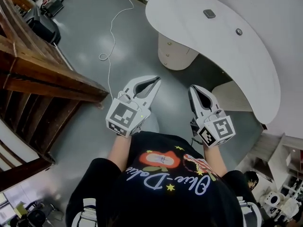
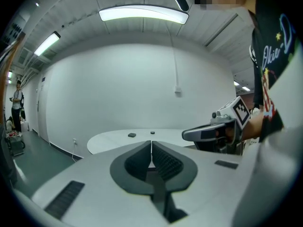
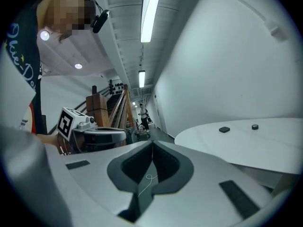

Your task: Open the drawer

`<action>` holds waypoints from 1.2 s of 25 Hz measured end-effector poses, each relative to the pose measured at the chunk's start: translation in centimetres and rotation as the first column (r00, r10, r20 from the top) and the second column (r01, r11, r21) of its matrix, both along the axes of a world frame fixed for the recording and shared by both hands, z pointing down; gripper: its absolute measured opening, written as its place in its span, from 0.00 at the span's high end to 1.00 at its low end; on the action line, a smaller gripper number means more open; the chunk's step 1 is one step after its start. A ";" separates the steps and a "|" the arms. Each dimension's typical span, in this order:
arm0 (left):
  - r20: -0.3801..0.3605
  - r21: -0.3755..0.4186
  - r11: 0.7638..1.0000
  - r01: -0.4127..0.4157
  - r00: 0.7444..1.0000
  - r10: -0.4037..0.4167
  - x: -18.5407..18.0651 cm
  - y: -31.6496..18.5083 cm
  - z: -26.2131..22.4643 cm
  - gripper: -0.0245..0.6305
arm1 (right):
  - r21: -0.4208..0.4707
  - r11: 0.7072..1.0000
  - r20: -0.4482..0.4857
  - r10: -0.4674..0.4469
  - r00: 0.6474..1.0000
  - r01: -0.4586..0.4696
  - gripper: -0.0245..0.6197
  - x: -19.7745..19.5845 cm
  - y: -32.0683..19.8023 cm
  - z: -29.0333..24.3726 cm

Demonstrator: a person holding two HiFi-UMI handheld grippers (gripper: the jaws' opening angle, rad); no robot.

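- While I stand on the grey floor (image 1: 90, 27), I hold both claws out in front of my body. They are side by side, apart from each other, and they point almost level.
- My left claw (image 2: 151, 144) is fully closed. Its two ribbed pads meet at the tips and nothing is between them.
- My right claw (image 3: 152, 144) is closed in the same way, tip against tip. Through the hollow behind the tips I see only the floor and a thin white cable (image 1: 112, 37) that lies on it. The claw does not hold this cable.
- Neither claw touches anything; both are in the air above the floor.
- The drawer unit (image 1: 176, 51) stands under the left end of the curved white table (image 1: 227, 56). It is ahead of the claws and well apart from them. Small knobs show on its front, one below the other, and the drawer fronts look flush, as far as I can tell.
- On the table top lie a small dark block (image 1: 209, 13) and a small round piece (image 1: 238, 31), near each other.
- Wooden stairs (image 1: 42, 74) are at my left side.
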State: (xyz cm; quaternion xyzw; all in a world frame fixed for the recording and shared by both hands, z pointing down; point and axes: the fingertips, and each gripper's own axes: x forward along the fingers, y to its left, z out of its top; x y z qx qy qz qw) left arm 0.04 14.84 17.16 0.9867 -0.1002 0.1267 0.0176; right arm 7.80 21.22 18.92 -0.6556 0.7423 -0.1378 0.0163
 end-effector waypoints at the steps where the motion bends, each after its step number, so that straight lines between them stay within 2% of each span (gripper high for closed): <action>1: 0.001 -0.003 1.000 -0.006 1.000 0.006 0.1 -0.7 0.0 0.95 | -0.003 1.000 0.001 0.005 1.000 -0.005 0.96 0.0 -0.7 0.0; 11: -0.007 -0.013 0.998 -0.055 0.998 0.055 -0.7 -6.8 -0.1 0.95 | -0.018 0.998 -0.003 0.056 0.998 -0.056 0.96 -0.8 -6.4 -0.2; 19: 0.009 0.015 0.996 -0.091 0.996 0.091 -0.9 -11.8 0.2 0.95 | -0.009 0.997 0.008 0.083 0.997 -0.083 0.96 -1.3 -11.2 0.4; 25: -0.026 -0.025 0.994 -0.104 0.994 0.103 -0.4 -13.3 1.3 0.95 | -0.036 0.996 -0.015 0.080 0.997 -0.081 0.96 -1.1 -13.3 1.2; 30: -0.012 -0.057 0.994 -0.094 0.996 0.094 1.4 -14.1 2.5 0.95 | -0.056 0.997 -0.009 0.054 0.998 -0.055 0.96 0.4 -14.6 1.8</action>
